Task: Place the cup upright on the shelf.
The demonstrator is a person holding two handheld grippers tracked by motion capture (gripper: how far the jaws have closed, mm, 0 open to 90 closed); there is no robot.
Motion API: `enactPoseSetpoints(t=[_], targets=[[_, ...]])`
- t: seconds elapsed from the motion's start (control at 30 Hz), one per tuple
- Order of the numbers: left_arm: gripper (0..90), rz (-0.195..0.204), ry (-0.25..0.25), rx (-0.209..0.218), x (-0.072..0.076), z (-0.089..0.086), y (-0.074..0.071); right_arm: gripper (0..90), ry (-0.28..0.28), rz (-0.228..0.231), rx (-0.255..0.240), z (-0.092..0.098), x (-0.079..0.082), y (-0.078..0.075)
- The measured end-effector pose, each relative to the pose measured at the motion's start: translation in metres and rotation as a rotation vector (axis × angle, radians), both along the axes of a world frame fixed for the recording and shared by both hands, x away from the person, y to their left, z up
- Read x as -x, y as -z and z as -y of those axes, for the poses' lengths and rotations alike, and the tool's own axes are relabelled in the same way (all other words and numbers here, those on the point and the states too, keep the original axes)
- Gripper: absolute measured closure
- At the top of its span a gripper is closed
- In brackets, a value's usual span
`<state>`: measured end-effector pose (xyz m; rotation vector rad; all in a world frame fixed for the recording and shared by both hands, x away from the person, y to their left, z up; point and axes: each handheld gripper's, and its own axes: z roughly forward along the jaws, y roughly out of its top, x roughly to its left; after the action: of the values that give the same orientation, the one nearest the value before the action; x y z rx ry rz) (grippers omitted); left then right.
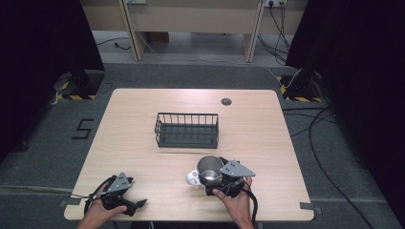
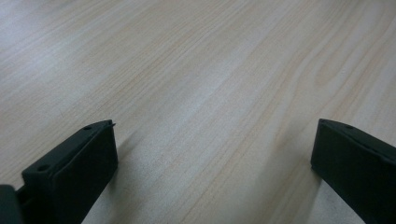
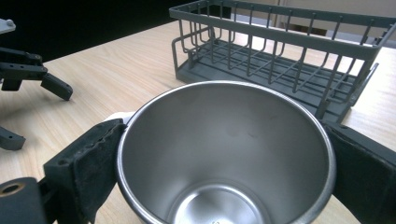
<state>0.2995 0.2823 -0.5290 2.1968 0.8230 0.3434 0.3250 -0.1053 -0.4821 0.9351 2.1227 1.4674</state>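
Near front edge of desk [image 1: 143, 102]: my right gripper [image 1: 220, 180] clamps steel cup [image 1: 210, 168]. Basket [image 1: 186, 130] at centre sits empty; I judge placing undone. Left gripper [image 1: 125, 202] spread, idle, front-left corner.

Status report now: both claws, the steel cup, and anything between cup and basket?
Left claw open, holding nothing. Right claw shut on steel cup. Wire basket just ahead, path clear.

Black cables [image 1: 329, 157] snake across the grey floor [image 1: 43, 143], with yellow-and-black striped tape [image 1: 76, 97] marking a stand's base.
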Motion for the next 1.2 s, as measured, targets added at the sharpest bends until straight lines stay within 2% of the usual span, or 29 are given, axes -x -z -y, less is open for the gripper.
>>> enactPoseSetpoints(t=[0.13,0.17,0.43,0.53,0.6,0.67,0.8,0.83,0.87,0.93,1.1,1.2], targets=[[0.0,0.000,0.001,-0.002,0.000,0.000,0.000,5.5,0.029,-0.022,0.004,-0.001,0.002,-0.003],[0.0,0.000,-0.001,0.001,0.000,0.000,0.000,5.4,0.046,-0.015,0.026,-0.002,0.004,-0.005],[0.0,0.000,0.002,-0.002,0.000,0.000,0.000,5.4,0.026,0.019,0.044,-0.003,0.002,-0.008],[0.0,0.000,0.002,-0.002,0.000,0.000,0.000,5.1,0.008,0.026,0.030,-0.004,-0.004,-0.007],[0.0,0.000,0.001,-0.001,0.000,0.000,0.000,5.5,-0.045,0.058,0.014,-0.004,-0.011,-0.004],[0.0,0.000,0.002,-0.002,0.000,0.000,0.000,5.5,-0.076,0.079,0.020,-0.002,-0.013,-0.004],[0.0,0.000,0.002,-0.002,0.000,0.000,0.000,5.2,-0.121,0.072,-0.030,0.002,-0.018,0.000],[0.0,0.000,0.002,-0.002,0.000,0.000,0.000,5.2,-0.121,0.072,-0.030,0.002,-0.018,0.000],[0.0,0.000,0.001,0.000,0.000,0.000,0.000,4.8,-0.134,0.061,-0.065,0.004,-0.020,0.005],[0.0,0.000,0.001,-0.001,0.000,0.000,0.000,4.8,-0.141,0.059,-0.089,0.005,-0.021,0.007],[0.0,0.000,0.000,0.000,0.000,0.000,0.000,5.5,-0.134,0.058,-0.091,0.005,-0.020,0.007],[0.0,0.000,0.001,0.000,0.000,0.000,0.000,5.6,-0.123,0.072,-0.076,0.007,-0.016,0.005]])
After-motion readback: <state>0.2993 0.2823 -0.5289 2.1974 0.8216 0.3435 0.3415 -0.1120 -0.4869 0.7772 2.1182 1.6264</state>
